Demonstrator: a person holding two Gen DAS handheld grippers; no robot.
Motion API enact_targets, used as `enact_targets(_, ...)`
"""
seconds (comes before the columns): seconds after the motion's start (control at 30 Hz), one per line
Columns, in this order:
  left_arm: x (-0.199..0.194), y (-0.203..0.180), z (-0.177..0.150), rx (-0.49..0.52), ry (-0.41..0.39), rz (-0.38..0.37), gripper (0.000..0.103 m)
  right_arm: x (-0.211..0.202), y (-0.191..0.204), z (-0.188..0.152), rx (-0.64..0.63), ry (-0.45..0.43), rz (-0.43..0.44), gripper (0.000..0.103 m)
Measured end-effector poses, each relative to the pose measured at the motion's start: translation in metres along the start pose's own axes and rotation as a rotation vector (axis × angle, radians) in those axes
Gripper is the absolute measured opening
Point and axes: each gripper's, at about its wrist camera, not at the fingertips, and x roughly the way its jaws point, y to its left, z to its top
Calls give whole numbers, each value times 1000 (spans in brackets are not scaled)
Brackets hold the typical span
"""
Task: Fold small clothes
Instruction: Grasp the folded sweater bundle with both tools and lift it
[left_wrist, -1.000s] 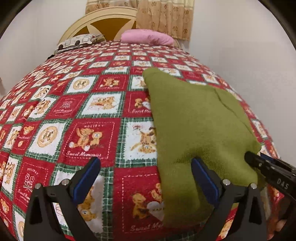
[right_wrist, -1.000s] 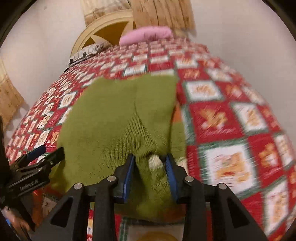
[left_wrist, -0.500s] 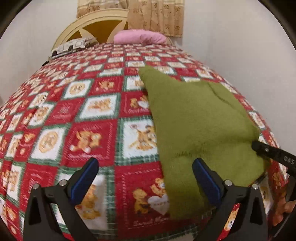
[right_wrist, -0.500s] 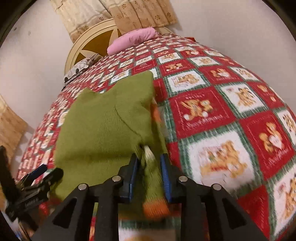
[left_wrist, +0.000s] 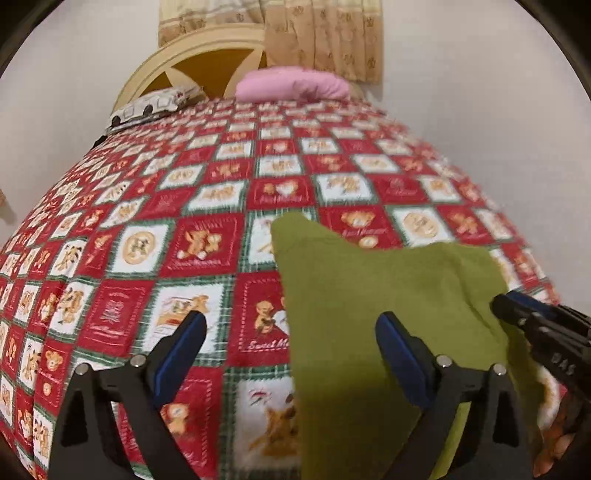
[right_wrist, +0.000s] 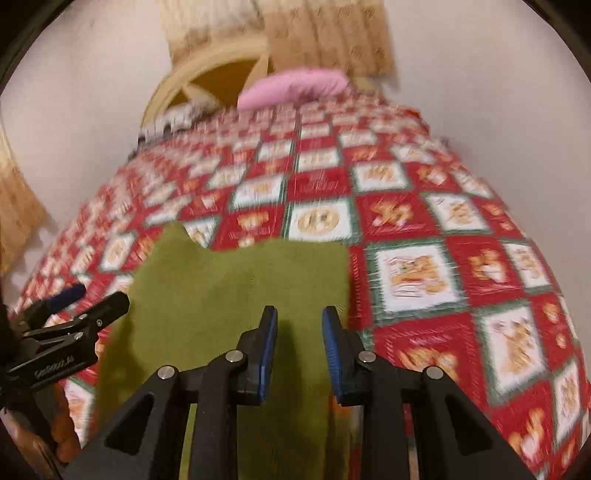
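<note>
A small olive-green knit garment lies on the teddy-bear patchwork bedspread near the bed's near end. My left gripper hovers over its left edge. Its jaws stand wide and are closing, with only that edge under the right finger and nothing pressed. My right gripper is shut on a fold of the green garment, which runs through the narrow gap between its blue pads. In the left wrist view the right gripper bites the cloth's right corner. The left gripper shows at the left of the right wrist view.
A pink pillow and a patterned pillow lie at the head of the bed, against a cream headboard. White wall runs along the bed's right side. Beige curtains hang behind. A hand shows at the lower right.
Both grippers pulled back toward the foot of the bed, and the right one dragged the green garment along. The left jaws narrowed slightly.
</note>
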Motion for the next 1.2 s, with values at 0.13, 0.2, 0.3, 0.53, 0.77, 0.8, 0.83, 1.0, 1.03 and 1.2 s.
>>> enact_targets(0.13, 23, -7, -11, 12, 8, 33, 97, 22, -18, 0, 24, -11, 13, 28)
enact_targets(0.2, 25, -8, -11, 24, 1, 39, 97, 24, -19, -1, 20, -20, -5, 34)
enact_targets(0.3, 28, -11, -10, 48, -8, 45, 97, 26, -30, -2, 67, -19, 12, 49)
enact_targets(0.53, 23, -14, -10, 90, -25, 71, 99, 9, -42, -11, 162, -65, 58, 54)
enact_targets(0.77, 4, 21, -13, -2, 1, -173, 99, -51, -83, -40, 310, -168, 163, 58)
enact_targets(0.8, 3, 27, -13, -35, 9, -218, 99, -52, -86, -42, 313, -159, 177, 59)
enact_targets(0.83, 4, 29, -12, -63, 20, -252, 99, -52, -88, -43, 315, -146, 194, 59)
enact_targets(1.0, 30, 27, -14, -205, 150, -431, 99, -29, -76, -31, 260, -71, 270, 60)
enact_targets(1.03, 38, 23, -17, -210, 179, -452, 99, -22, -73, -30, 245, -50, 278, 60)
enact_targets(1.2, 48, 15, -21, -217, 178, -478, 100, 15, -51, -24, 142, 13, 288, 63)
